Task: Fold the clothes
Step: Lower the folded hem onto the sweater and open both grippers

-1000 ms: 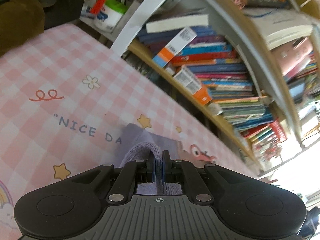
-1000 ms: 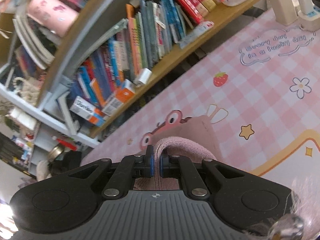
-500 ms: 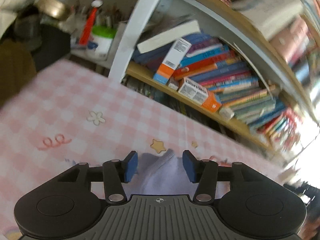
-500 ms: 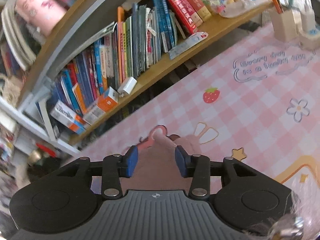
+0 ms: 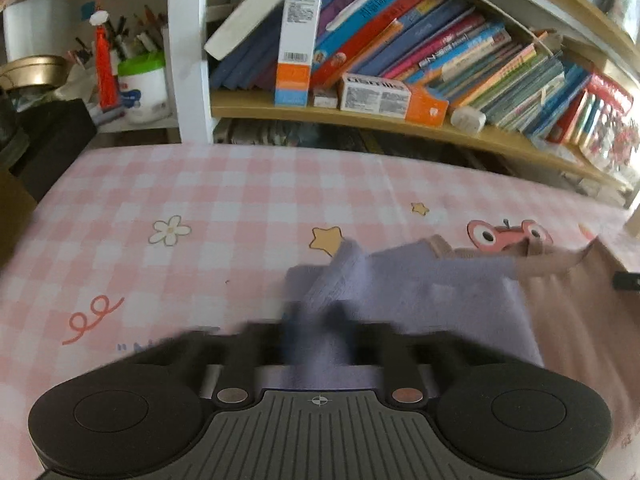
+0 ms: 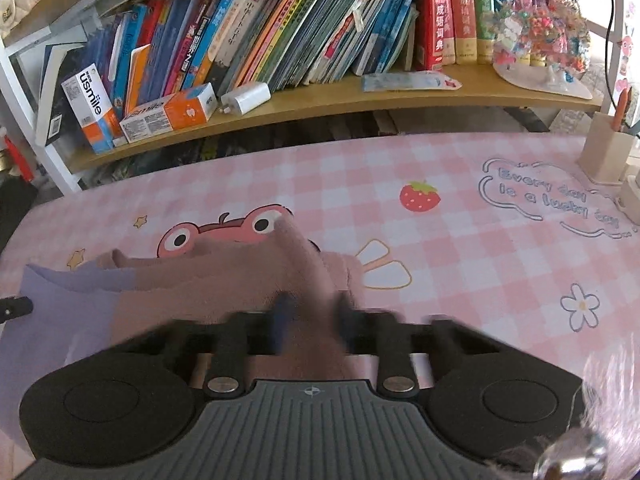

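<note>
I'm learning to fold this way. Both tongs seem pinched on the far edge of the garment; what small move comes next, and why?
Probably lift both corners slightly together: the left tongs pinch the lilac half, the right tongs the pink half of the garment, and both have just closed on raised ridges, while the rest lies flat on the checked cloth.

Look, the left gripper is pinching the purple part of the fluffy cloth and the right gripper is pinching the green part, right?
Not quite. The left gripper does pinch the purple part, but the right gripper pinches the pink part, not a green one. The right wrist view shows it. Both pairs of jaws have just been closing, with fabric between them.
</note>
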`<act>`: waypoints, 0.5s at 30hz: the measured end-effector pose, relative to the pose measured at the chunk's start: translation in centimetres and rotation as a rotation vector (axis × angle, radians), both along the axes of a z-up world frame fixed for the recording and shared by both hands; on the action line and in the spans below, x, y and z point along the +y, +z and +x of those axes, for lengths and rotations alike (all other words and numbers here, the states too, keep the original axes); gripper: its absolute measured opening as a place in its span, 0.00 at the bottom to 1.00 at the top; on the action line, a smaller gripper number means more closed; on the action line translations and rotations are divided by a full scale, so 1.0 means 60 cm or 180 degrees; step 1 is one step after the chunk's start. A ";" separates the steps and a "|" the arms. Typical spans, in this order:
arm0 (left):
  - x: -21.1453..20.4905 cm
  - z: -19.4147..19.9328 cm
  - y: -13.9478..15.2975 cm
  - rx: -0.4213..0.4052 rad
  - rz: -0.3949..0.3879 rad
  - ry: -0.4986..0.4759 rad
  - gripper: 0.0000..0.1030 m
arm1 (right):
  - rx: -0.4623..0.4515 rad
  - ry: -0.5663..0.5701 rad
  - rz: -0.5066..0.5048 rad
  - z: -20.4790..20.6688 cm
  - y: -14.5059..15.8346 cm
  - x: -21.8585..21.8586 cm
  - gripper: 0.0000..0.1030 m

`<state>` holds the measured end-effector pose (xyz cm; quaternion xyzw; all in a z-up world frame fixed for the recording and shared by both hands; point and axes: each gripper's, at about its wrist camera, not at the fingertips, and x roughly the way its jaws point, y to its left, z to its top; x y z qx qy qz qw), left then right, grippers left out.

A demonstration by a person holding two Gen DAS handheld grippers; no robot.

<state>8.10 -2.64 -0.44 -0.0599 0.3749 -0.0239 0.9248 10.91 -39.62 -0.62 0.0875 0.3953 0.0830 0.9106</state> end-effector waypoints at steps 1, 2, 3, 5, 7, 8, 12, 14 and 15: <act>0.006 -0.007 0.010 -0.0110 -0.0088 0.0045 0.04 | -0.0076 -0.0057 0.0162 -0.007 0.007 -0.011 0.06; 0.013 -0.013 0.018 -0.0200 -0.0160 0.0105 0.04 | -0.0143 -0.0144 0.0314 -0.013 0.013 -0.021 0.06; 0.019 -0.014 0.022 -0.0240 -0.0201 0.0151 0.04 | -0.0174 -0.0270 0.0430 -0.018 0.015 -0.032 0.06; 0.025 -0.001 0.014 -0.0144 -0.0175 0.0189 0.04 | -0.0122 -0.0391 0.0468 -0.015 0.007 -0.040 0.06; 0.017 0.016 -0.005 0.0024 -0.0065 0.0148 0.04 | -0.0025 -0.0422 0.0408 -0.005 -0.006 -0.036 0.06; 0.012 0.022 -0.013 0.0089 -0.0001 0.0134 0.04 | 0.0026 -0.0431 0.0373 0.001 -0.013 -0.033 0.06; 0.011 0.025 -0.026 0.0134 0.0030 0.0192 0.09 | 0.0145 -0.0426 0.0248 0.017 -0.029 -0.023 0.07; 0.015 0.023 -0.023 0.0155 0.0013 0.0201 0.12 | 0.0155 -0.0406 0.0211 0.017 -0.027 -0.023 0.11; 0.017 0.021 -0.020 0.0167 -0.0011 0.0217 0.15 | 0.0156 -0.0401 0.0198 0.015 -0.026 -0.024 0.13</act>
